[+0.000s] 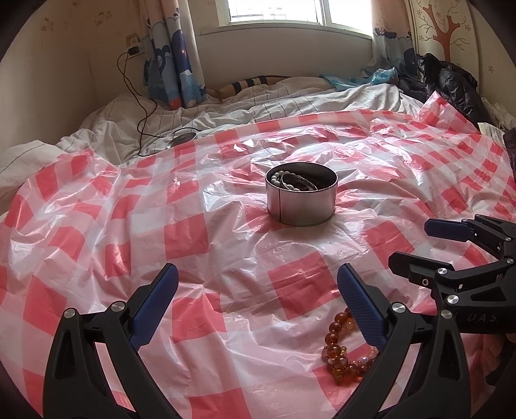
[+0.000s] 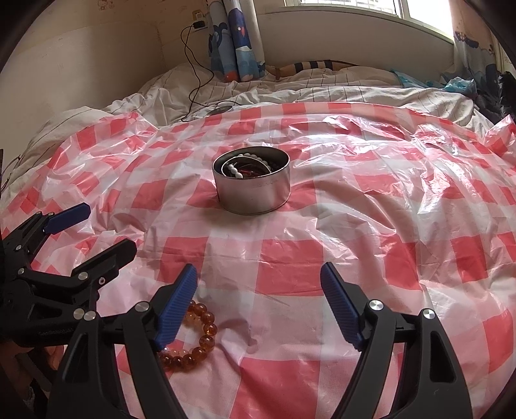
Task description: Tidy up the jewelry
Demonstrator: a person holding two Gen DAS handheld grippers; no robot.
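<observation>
Both tools wide open and empty over the bed — my left tool (image 1: 258, 283), my right tool (image 2: 259, 283). The amber bracelet (image 2: 193, 335) lies loose between them on the checked plastic sheet (image 2: 354, 225); I'd pinch one strand, lift clear — crinkly film could snag — toward the tin (image 2: 251, 180), already holding beads.

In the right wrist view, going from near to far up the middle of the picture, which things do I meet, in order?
Amber bead bracelet → round metal tin holding other jewelry → rumpled white bedding → window sill. All the near things lie on the red-and-white checked plastic sheet.
</observation>
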